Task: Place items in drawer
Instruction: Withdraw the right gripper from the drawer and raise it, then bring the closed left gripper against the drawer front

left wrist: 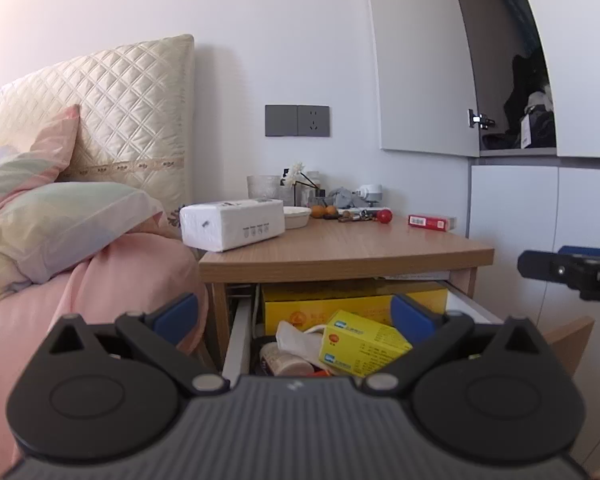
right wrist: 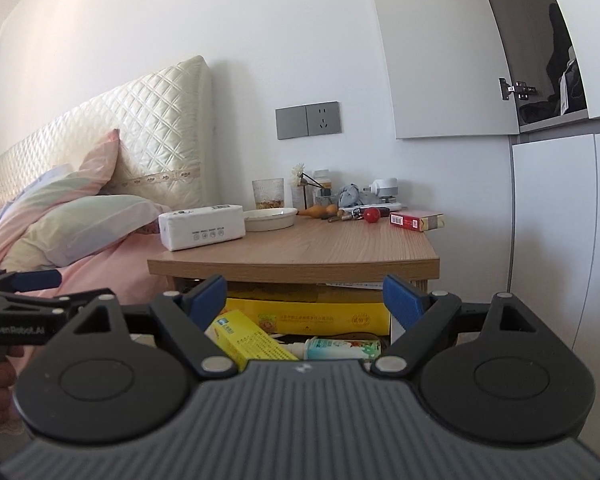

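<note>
The wooden nightstand (left wrist: 340, 252) has its drawer (left wrist: 236, 332) pulled open below the top; it holds a large yellow box (left wrist: 340, 304), a small yellow box (left wrist: 364, 344), a bottle and tissue. On top lie a white tissue pack (left wrist: 232, 224), a red cigarette pack (left wrist: 430, 222), a red ball (left wrist: 385, 215), a white dish (left wrist: 297, 216) and small clutter. My left gripper (left wrist: 296, 312) is open and empty in front of the drawer. My right gripper (right wrist: 304, 294) is open and empty, also before the drawer (right wrist: 300, 320). The tissue pack (right wrist: 202, 226) and cigarette pack (right wrist: 416, 221) show there too.
A bed with pink bedding (left wrist: 100, 272) and pillows stands left of the nightstand. A quilted headboard (left wrist: 132, 112) is behind. White cabinets (left wrist: 540, 220) stand on the right, one upper door ajar. A glass (right wrist: 268, 194) and a wall socket (right wrist: 309, 120) are at the back.
</note>
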The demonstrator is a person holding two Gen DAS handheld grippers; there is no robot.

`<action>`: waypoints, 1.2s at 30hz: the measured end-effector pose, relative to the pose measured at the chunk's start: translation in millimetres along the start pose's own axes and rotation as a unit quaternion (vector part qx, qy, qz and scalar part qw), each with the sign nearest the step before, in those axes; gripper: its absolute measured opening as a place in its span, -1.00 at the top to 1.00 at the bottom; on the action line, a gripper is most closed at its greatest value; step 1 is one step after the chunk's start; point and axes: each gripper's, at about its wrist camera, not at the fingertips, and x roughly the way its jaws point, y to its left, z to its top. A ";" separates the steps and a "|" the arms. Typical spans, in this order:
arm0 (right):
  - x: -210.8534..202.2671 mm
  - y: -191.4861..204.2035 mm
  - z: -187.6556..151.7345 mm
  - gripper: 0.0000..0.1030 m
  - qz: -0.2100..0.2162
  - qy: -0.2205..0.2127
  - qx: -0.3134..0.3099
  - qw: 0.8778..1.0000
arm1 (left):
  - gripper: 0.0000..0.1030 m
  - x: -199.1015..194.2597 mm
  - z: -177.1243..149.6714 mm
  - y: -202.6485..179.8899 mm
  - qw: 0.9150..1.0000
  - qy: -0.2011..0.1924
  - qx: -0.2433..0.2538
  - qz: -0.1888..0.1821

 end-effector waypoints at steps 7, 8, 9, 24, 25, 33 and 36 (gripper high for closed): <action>-7.8 -1.1 -3.5 -0.68 0.001 0.001 0.011 1.000 | -0.88 -8.8 -6.8 -5.4 1.000 -0.009 0.006 -0.003; -8.8 -1.3 -3.8 -0.68 0.001 0.001 0.013 1.000 | -0.86 -10.1 -7.7 -7.0 1.000 -0.011 0.010 -0.003; -10.0 -0.8 -4.3 -0.68 0.000 0.000 0.014 1.000 | -0.83 -11.3 -8.7 -8.8 1.000 -0.012 0.013 -0.004; -27.8 -2.0 -10.3 0.43 -0.019 -0.011 0.028 0.999 | 0.18 -17.8 -18.4 -24.7 1.000 -0.008 0.030 -0.001; -27.6 -2.3 -10.5 0.56 -0.019 -0.010 0.029 0.999 | 0.26 -18.1 -18.7 -24.9 1.000 -0.009 0.029 0.000; -31.2 9.0 -15.0 0.70 0.012 -0.010 0.022 1.000 | 0.74 -19.3 -24.4 -28.8 0.999 -0.008 0.033 -0.005; -31.8 15.2 -17.7 0.71 0.020 -0.005 0.009 1.000 | 0.93 -21.5 -28.2 -33.6 0.999 -0.008 0.037 -0.010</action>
